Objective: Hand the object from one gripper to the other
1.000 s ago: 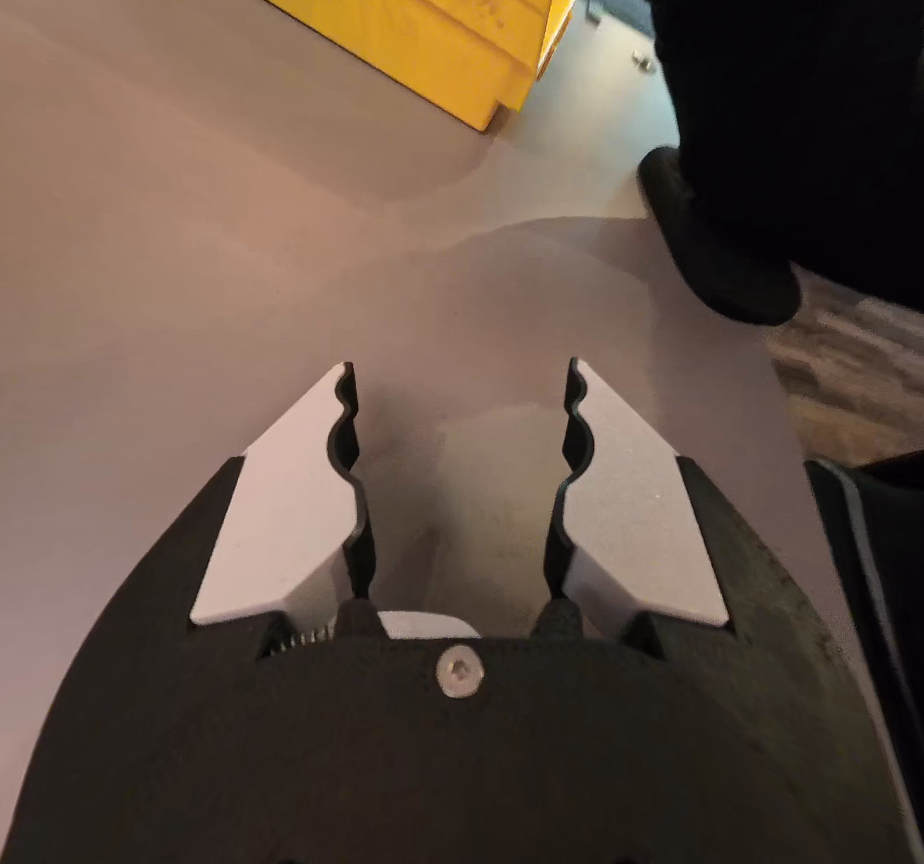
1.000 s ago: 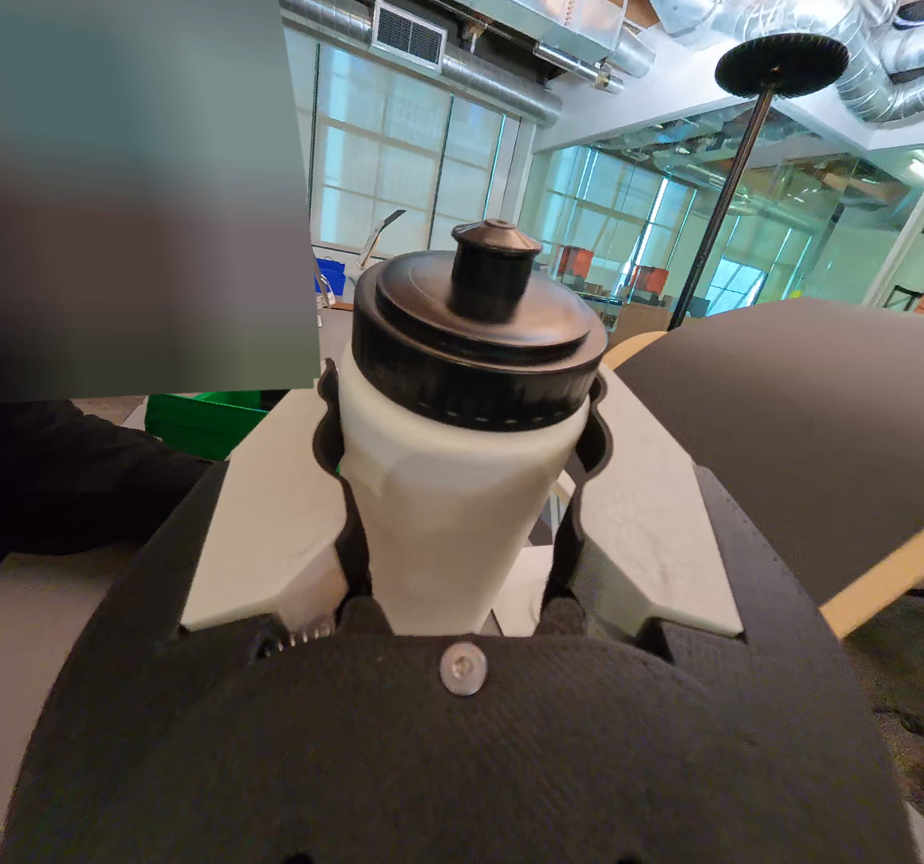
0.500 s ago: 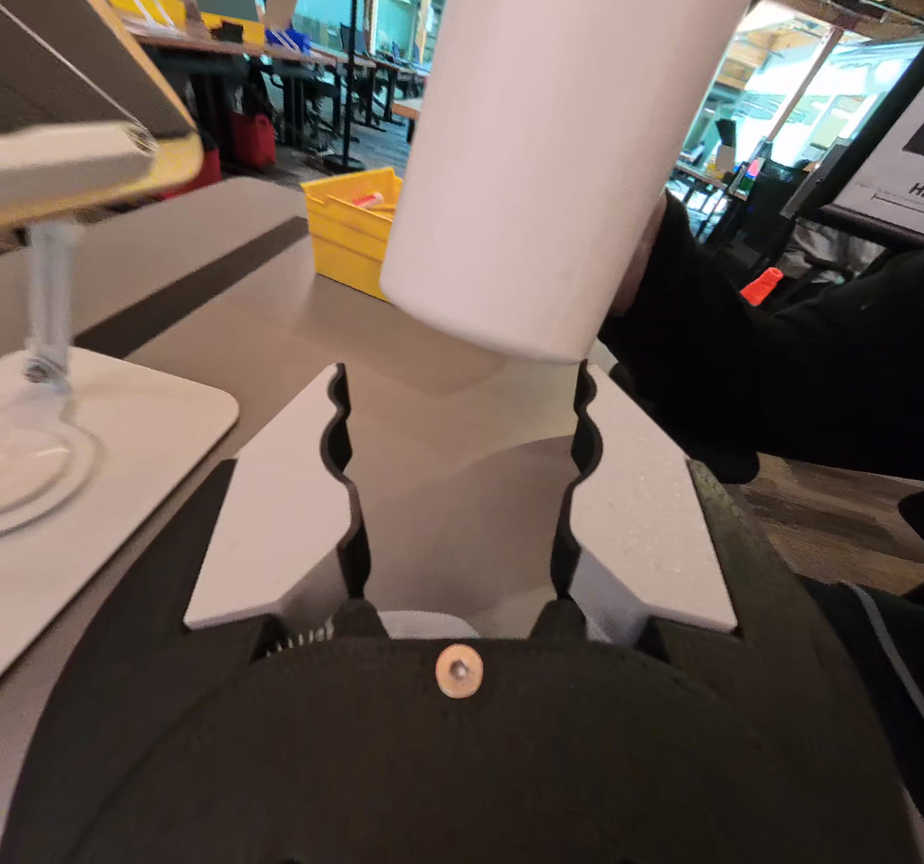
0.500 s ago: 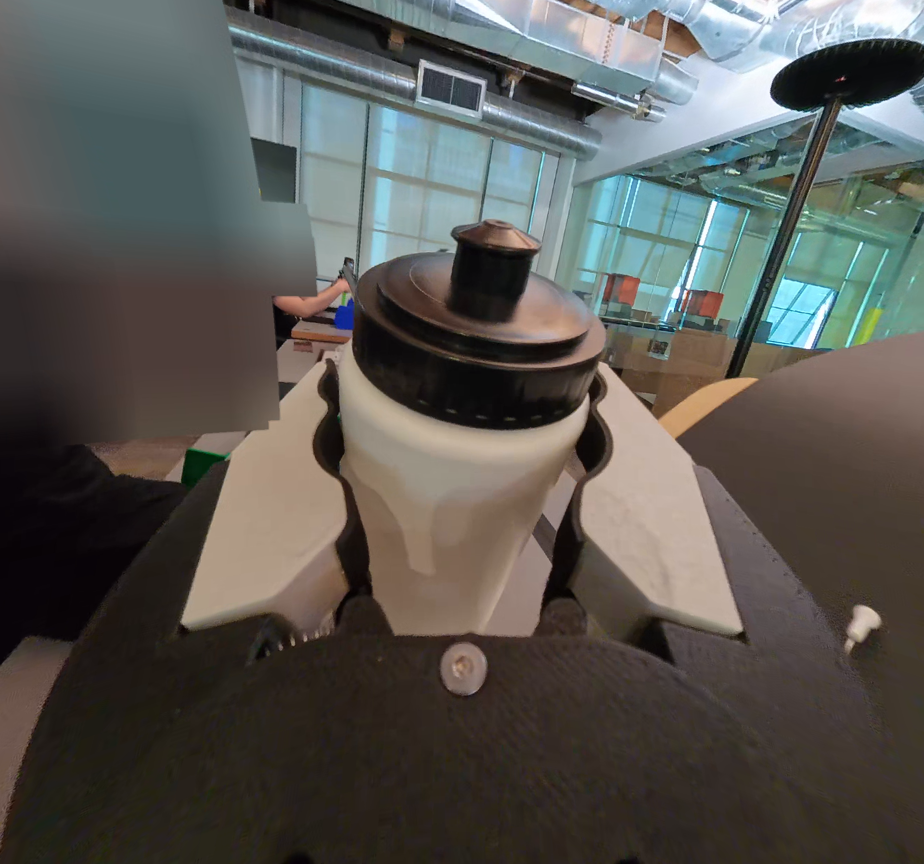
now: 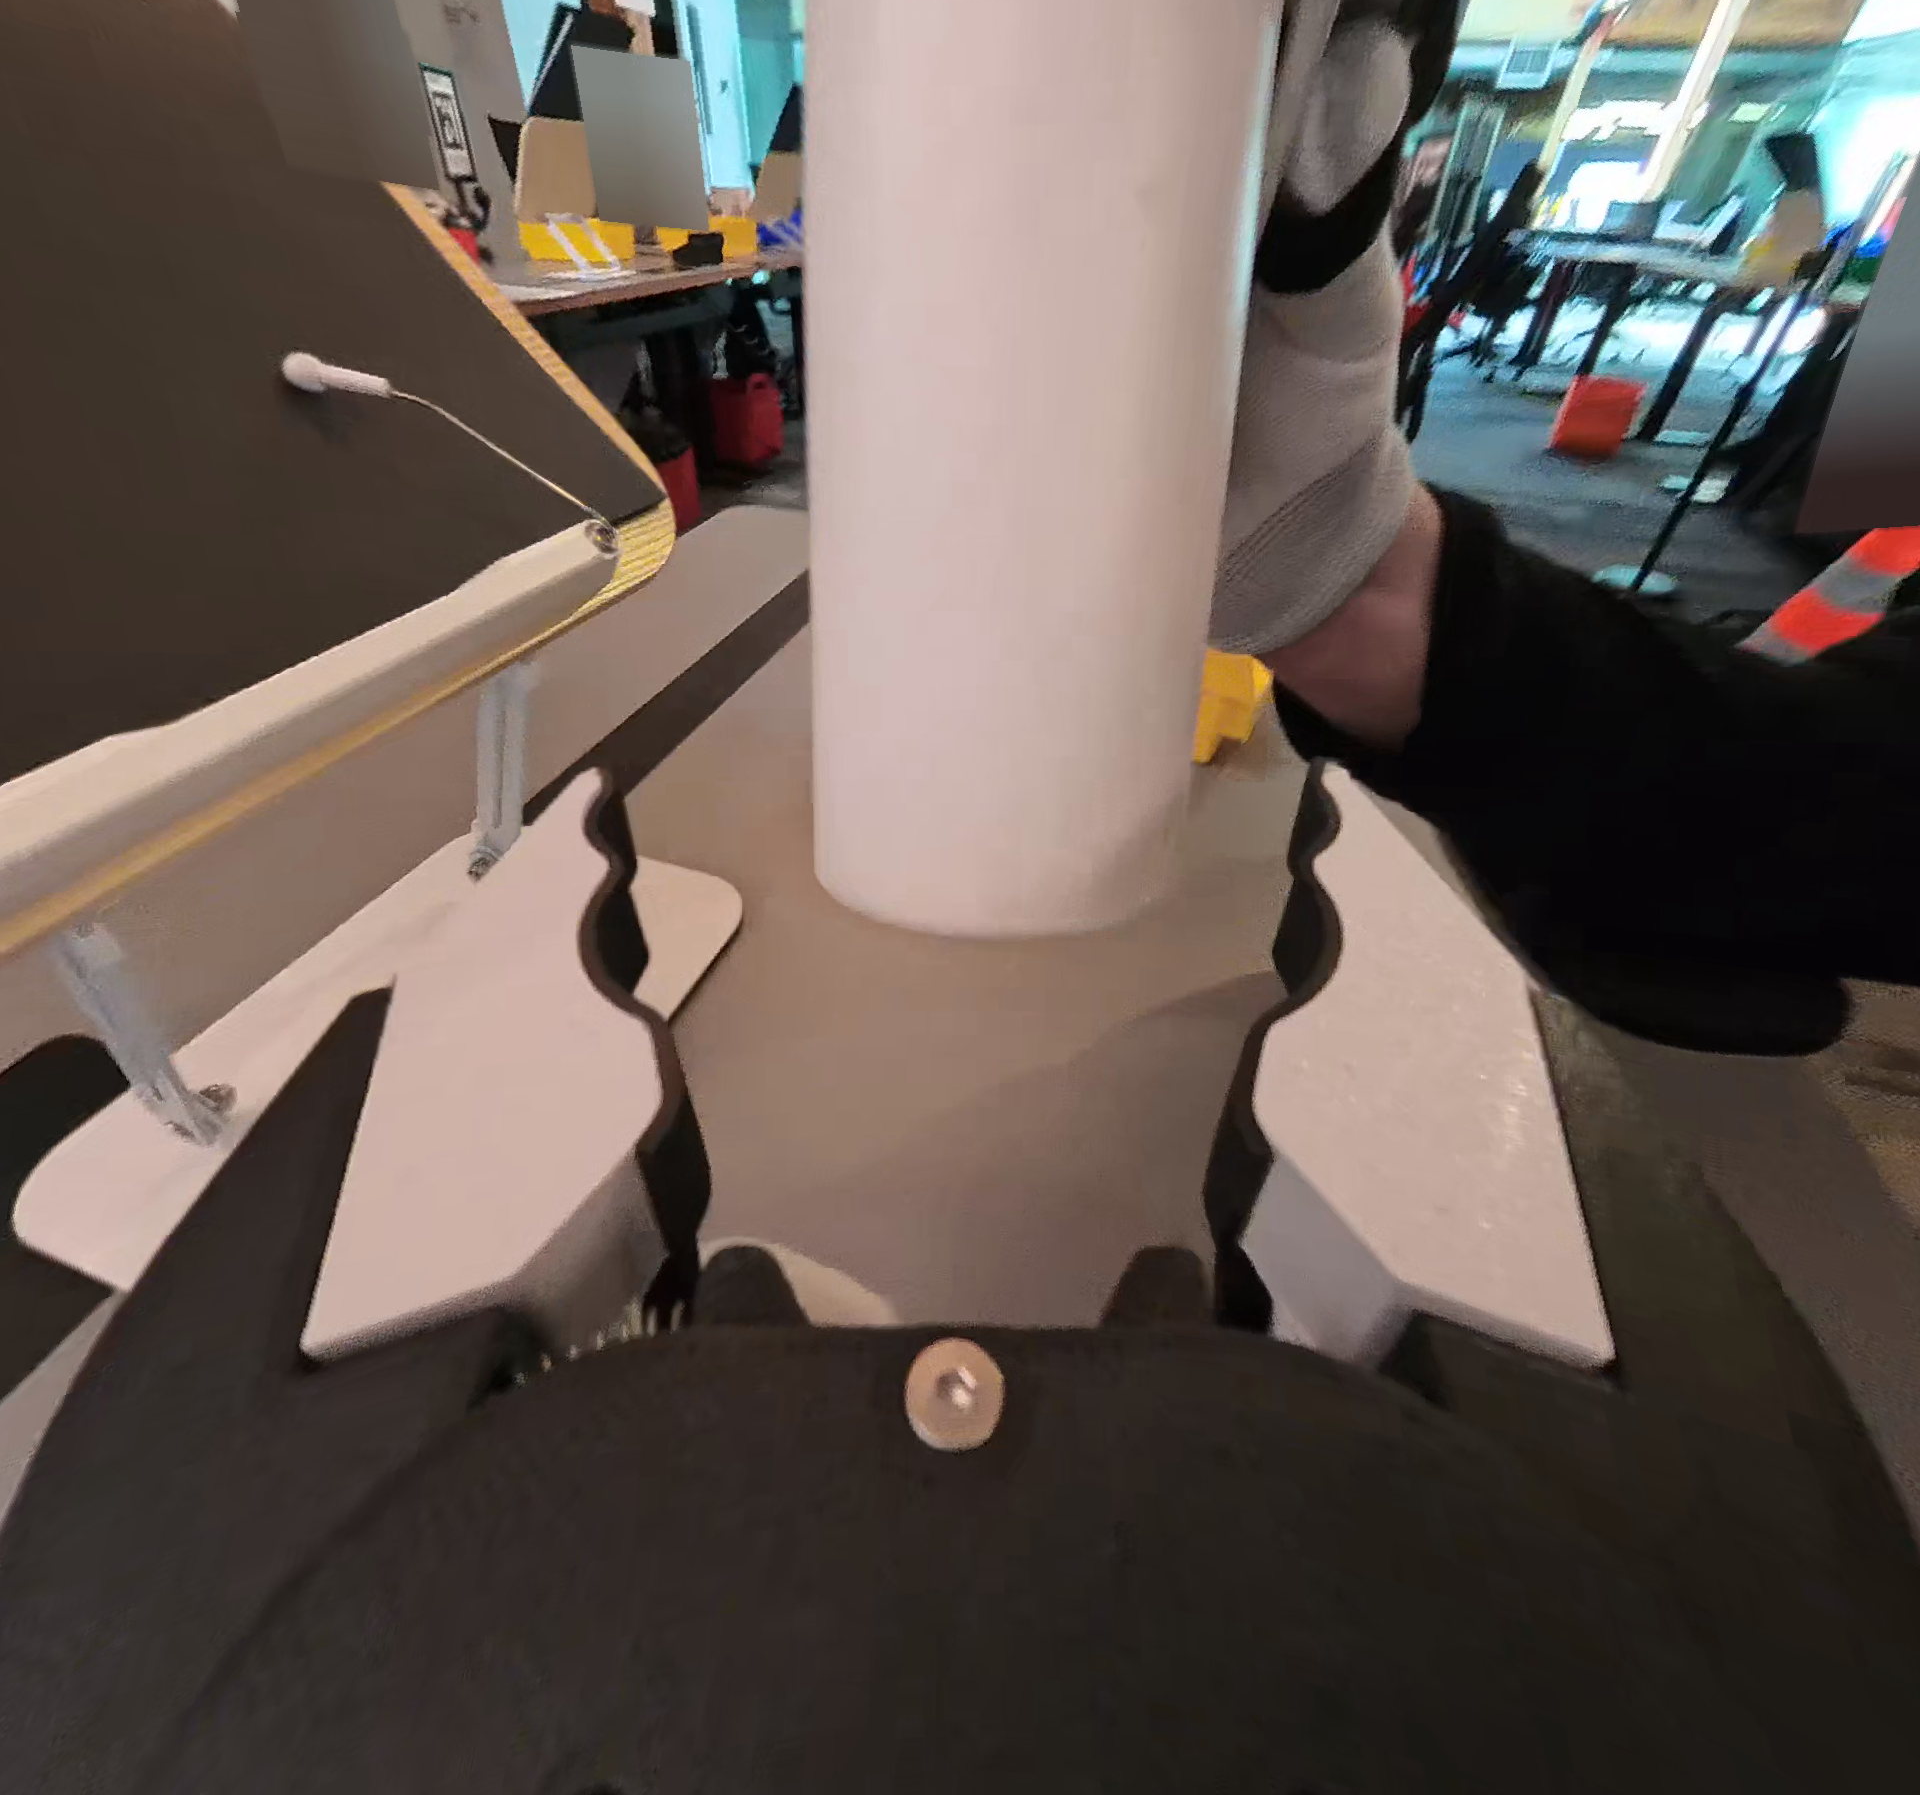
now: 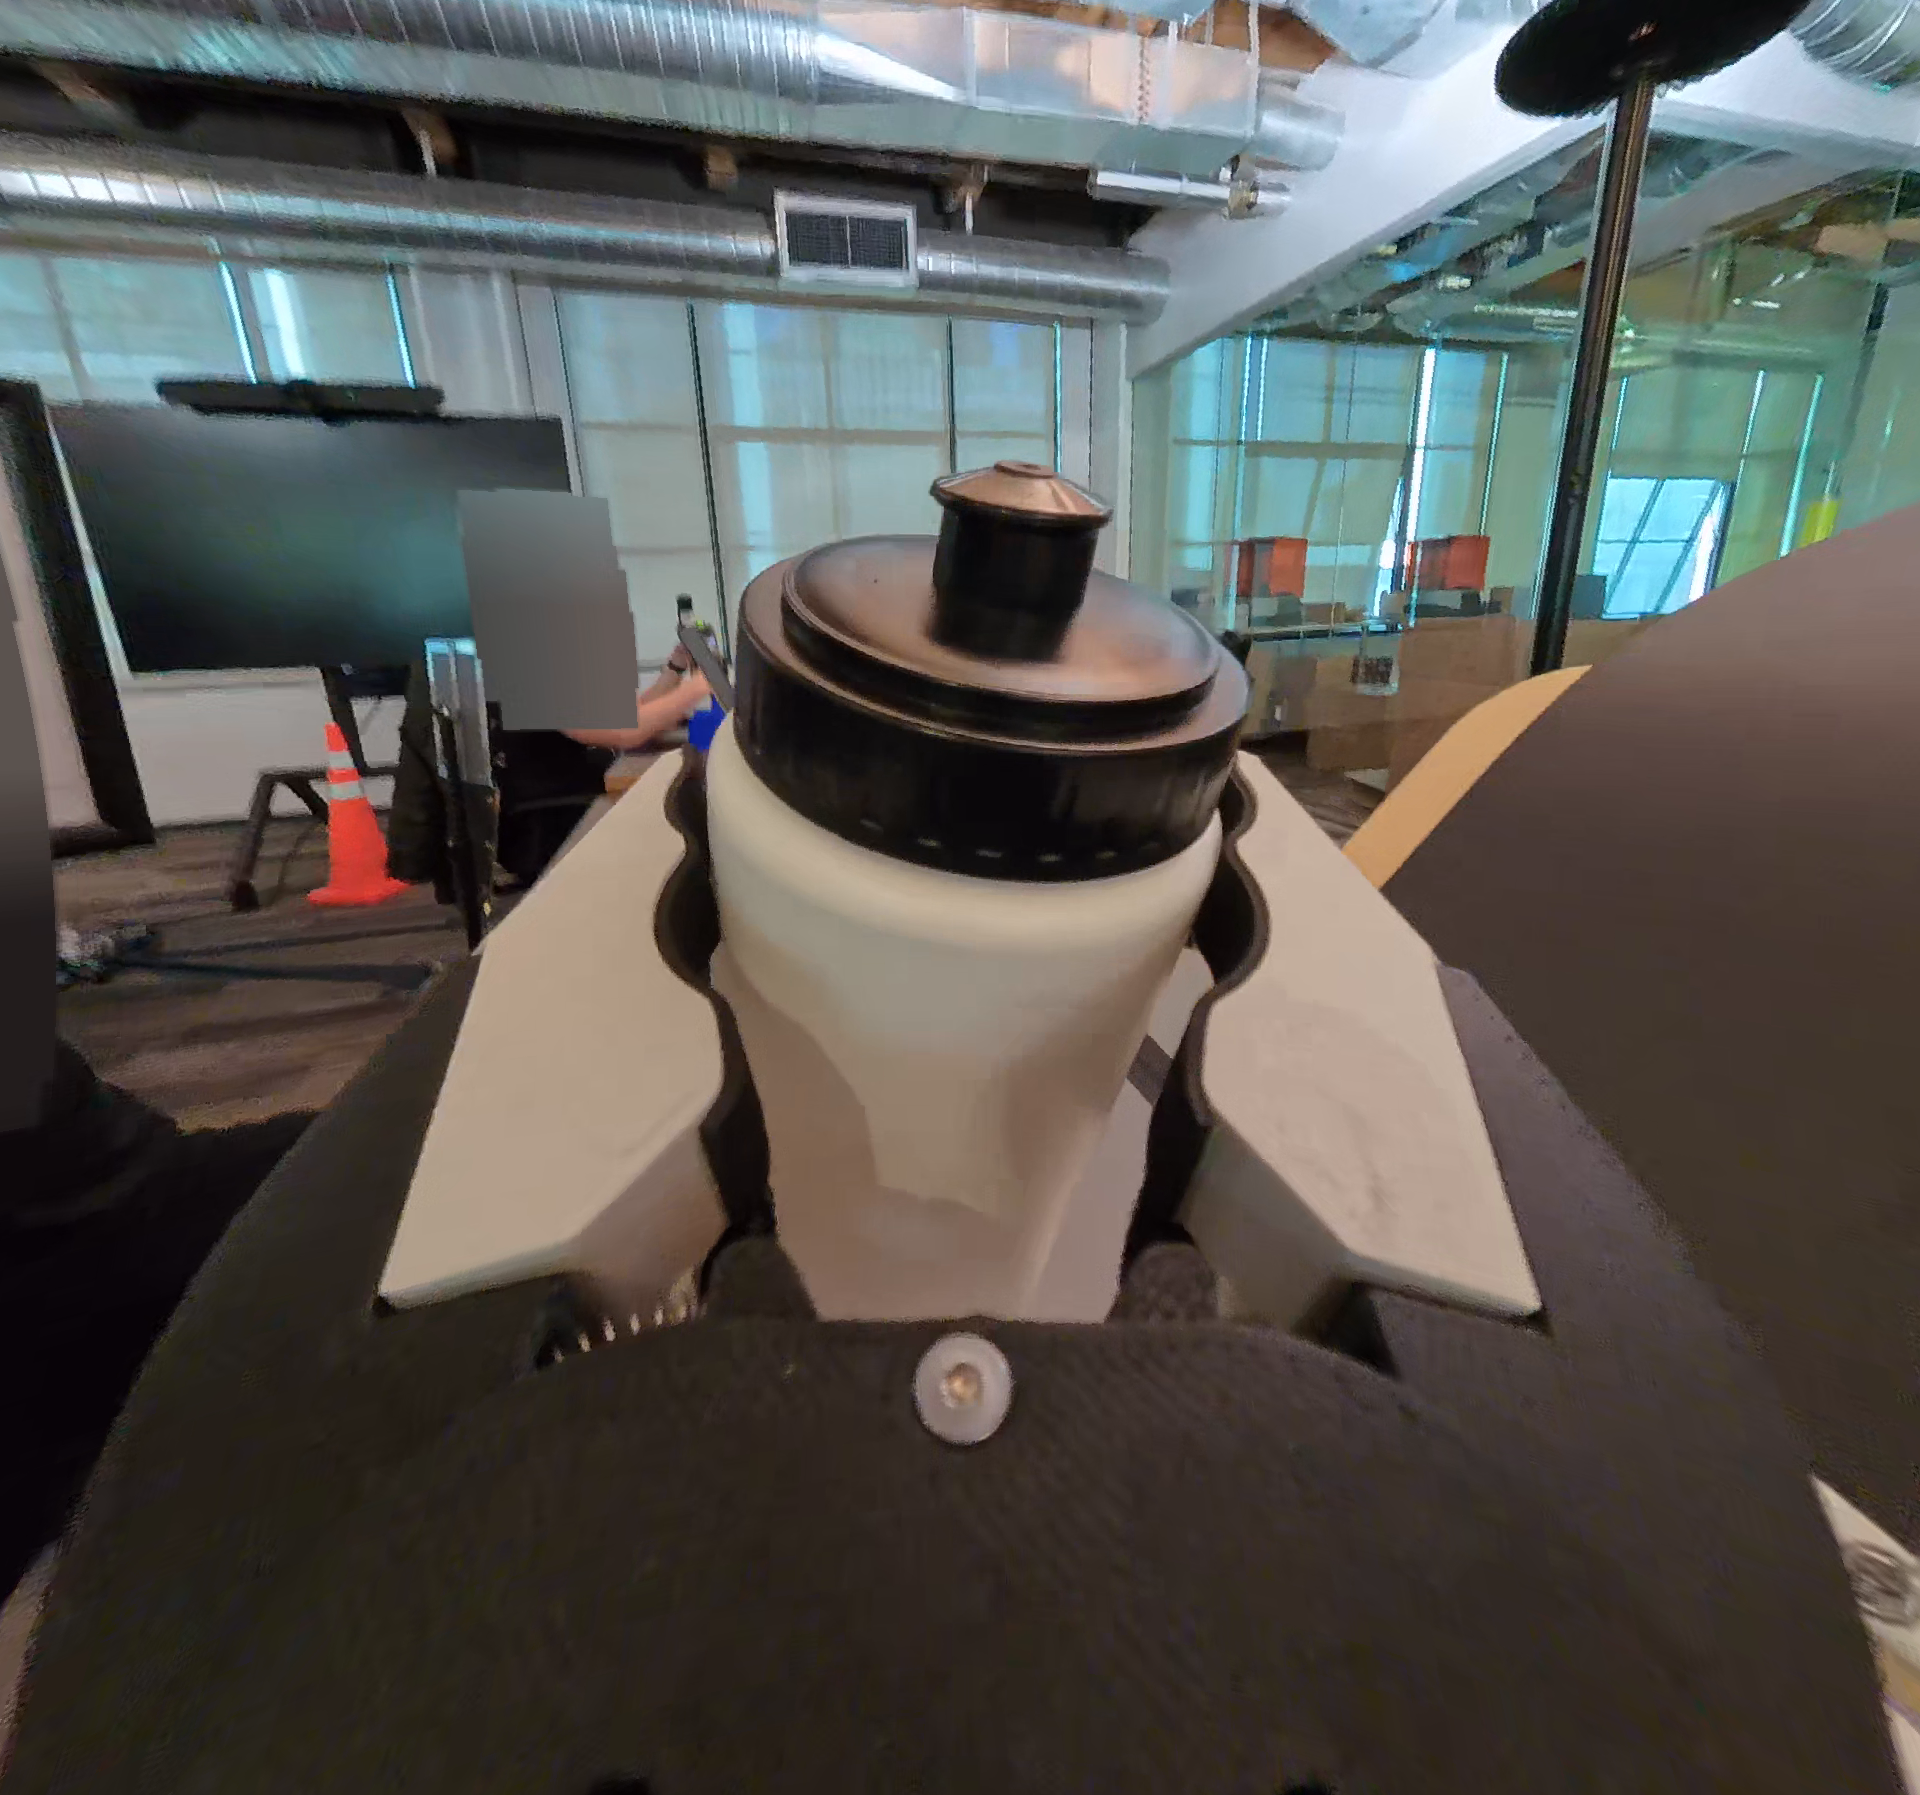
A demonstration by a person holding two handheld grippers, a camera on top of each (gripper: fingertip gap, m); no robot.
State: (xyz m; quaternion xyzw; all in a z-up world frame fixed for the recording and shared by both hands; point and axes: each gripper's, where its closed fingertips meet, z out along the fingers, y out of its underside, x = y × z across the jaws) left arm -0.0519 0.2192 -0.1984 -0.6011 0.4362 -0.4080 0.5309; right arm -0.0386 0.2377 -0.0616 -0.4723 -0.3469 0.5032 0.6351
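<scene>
Right gripper (image 6: pixel 961 893) fingers clamped on white bottle (image 6: pixel 956 1018), black cap visible there only, left gripper (image 5: pixel 956 914) fingers wide, empty

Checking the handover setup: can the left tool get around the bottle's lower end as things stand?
Probably yes. The left tool is open, and the bottle hangs upright just beyond its fingertips, lower end free and nothing between. The right tool grips it up near the cap.

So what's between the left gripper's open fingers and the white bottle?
Nothing: in the left wrist view only bare grey table shows between the left gripper and bottle.
</scene>
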